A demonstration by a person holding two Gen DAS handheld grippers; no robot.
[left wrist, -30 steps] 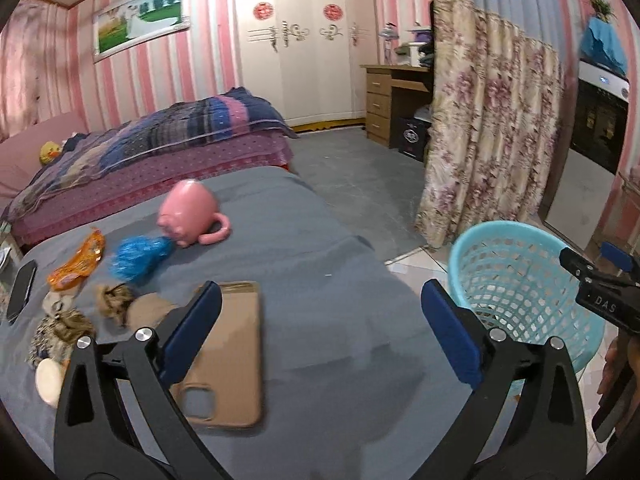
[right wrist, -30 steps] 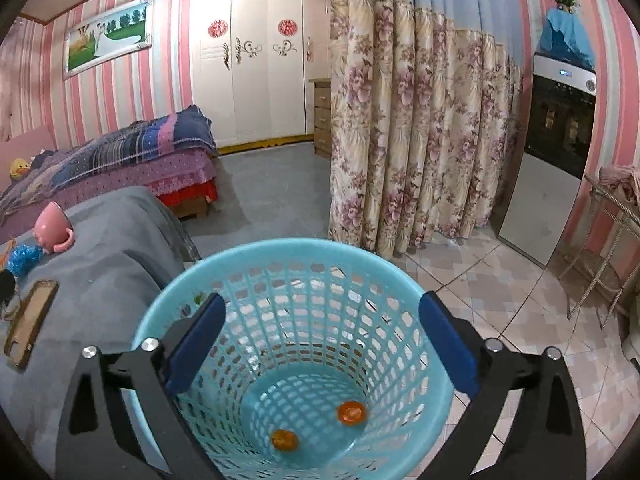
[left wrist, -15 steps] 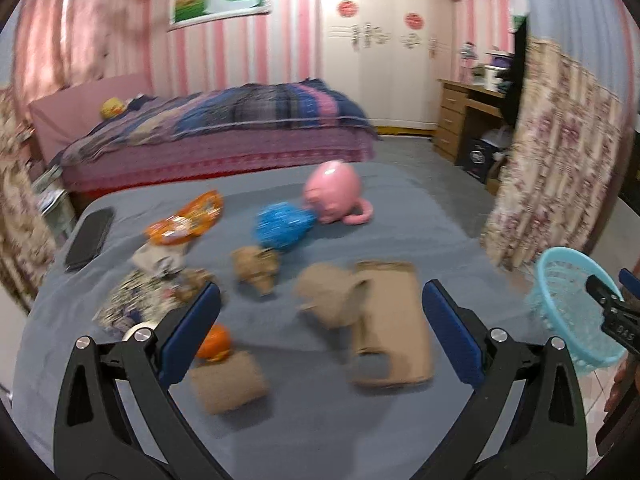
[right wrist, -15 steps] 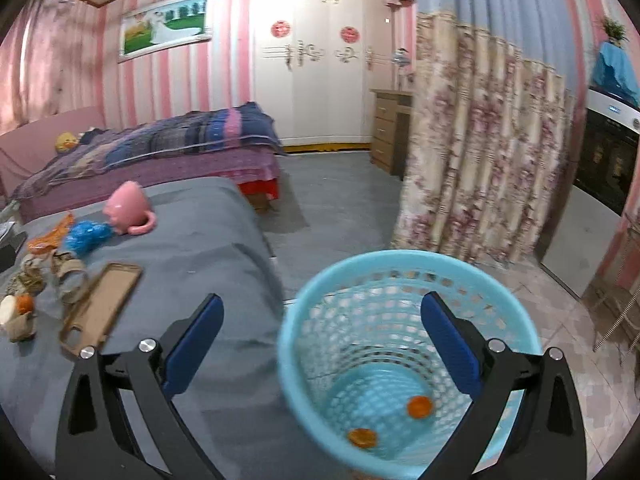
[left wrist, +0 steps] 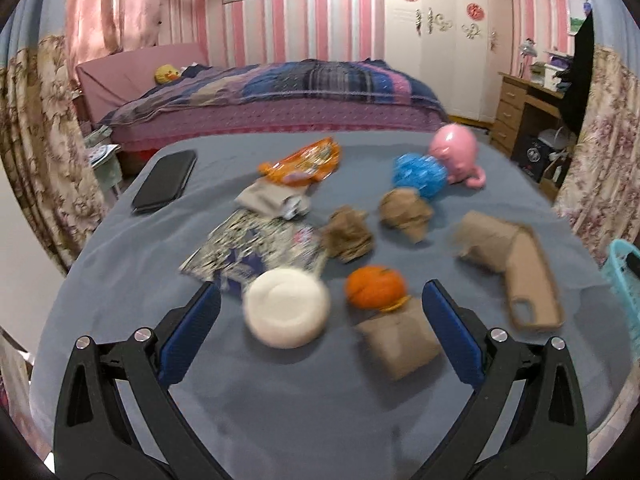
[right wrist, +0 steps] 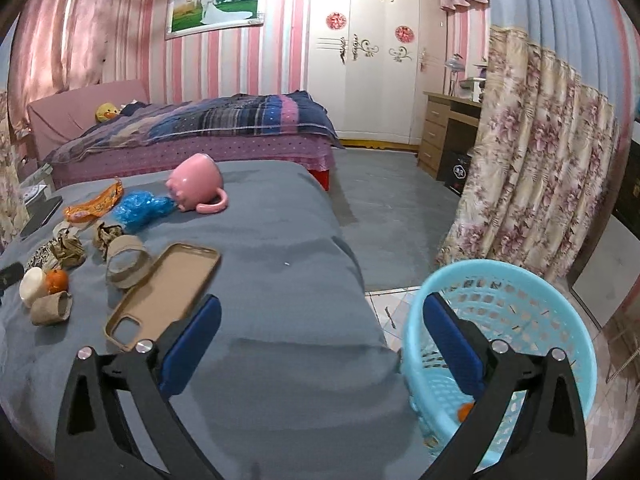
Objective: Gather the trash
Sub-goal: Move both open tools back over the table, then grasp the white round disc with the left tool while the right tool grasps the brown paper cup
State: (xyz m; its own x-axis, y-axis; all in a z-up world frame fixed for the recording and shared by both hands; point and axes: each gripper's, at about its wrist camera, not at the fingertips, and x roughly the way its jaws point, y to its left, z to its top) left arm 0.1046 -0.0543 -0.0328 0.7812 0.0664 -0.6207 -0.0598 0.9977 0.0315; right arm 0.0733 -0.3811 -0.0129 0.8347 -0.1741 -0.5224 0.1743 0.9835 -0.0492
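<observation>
Trash lies on a grey-covered table (left wrist: 280, 408). In the left wrist view I see an orange peel ball (left wrist: 375, 287), a cardboard tube (left wrist: 398, 342), a white round lid (left wrist: 286, 313), crumpled brown paper (left wrist: 347, 233), a printed wrapper (left wrist: 256, 252), an orange snack bag (left wrist: 304, 160) and a blue plastic wad (left wrist: 418, 174). My left gripper (left wrist: 320, 334) is open and empty, just short of the lid and peel. My right gripper (right wrist: 320, 344) is open and empty over the table's right edge, beside the light blue basket (right wrist: 520, 292), which holds an orange piece (right wrist: 464, 411).
A pink mug (left wrist: 456, 154) lies on its side, with a tan phone case (left wrist: 530, 280) and a black phone (left wrist: 164, 181) also on the table. A bed (left wrist: 280, 92) stands behind. A floral curtain (right wrist: 532, 160) hangs right of the basket.
My left gripper has swung left from the basket side and closed in on the trash pile. My right gripper has drawn back left from over the basket to the table's edge.
</observation>
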